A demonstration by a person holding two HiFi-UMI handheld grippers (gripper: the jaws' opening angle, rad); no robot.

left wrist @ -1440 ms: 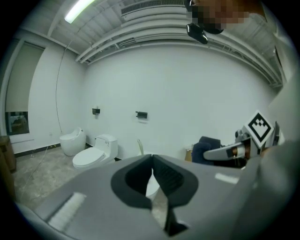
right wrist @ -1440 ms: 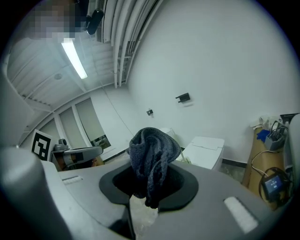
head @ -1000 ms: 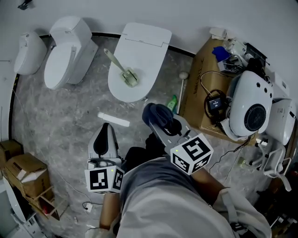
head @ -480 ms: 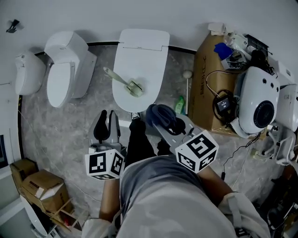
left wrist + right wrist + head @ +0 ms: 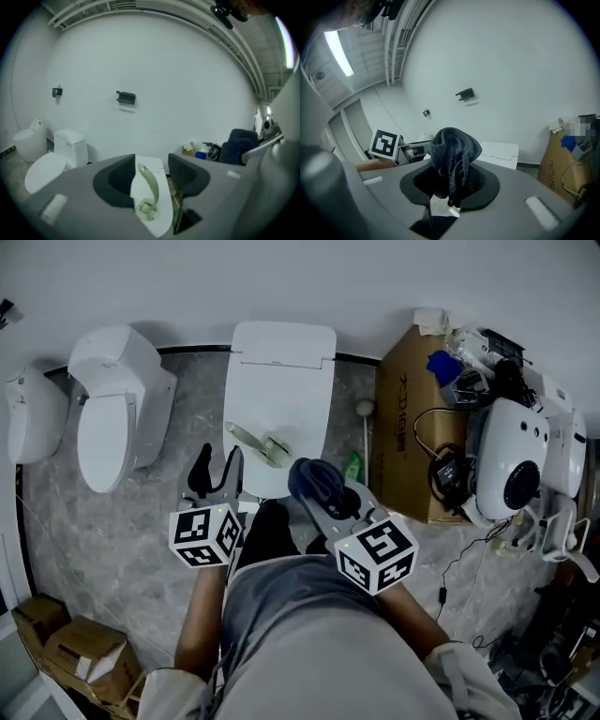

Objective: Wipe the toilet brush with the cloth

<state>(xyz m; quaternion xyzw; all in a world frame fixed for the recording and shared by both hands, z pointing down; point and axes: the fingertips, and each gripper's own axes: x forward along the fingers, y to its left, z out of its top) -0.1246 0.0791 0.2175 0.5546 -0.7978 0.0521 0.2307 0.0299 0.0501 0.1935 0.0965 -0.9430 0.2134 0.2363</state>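
Note:
A pale green toilet brush (image 5: 260, 442) lies flat on the closed lid of the middle white toilet (image 5: 281, 371), head toward me. In the left gripper view the brush (image 5: 147, 194) shows between the open jaws, still some way ahead. My left gripper (image 5: 214, 471) hangs open just left of the lid's near edge, holding nothing. My right gripper (image 5: 319, 486) is shut on a bunched dark blue cloth (image 5: 315, 478), held above the lid's near right corner; the cloth (image 5: 454, 157) fills the right gripper view.
A second white toilet (image 5: 111, 409) and another fixture (image 5: 28, 418) stand at the left. A cardboard box (image 5: 408, 418) with cables and a white appliance (image 5: 511, 465) crowd the right. A green bottle (image 5: 352, 465) and a white-handled tool (image 5: 364, 423) lie between toilet and box.
The person has stepped toward the middle toilet. Both grippers have come forward to the lid's near edge, the right one carrying the cloth.

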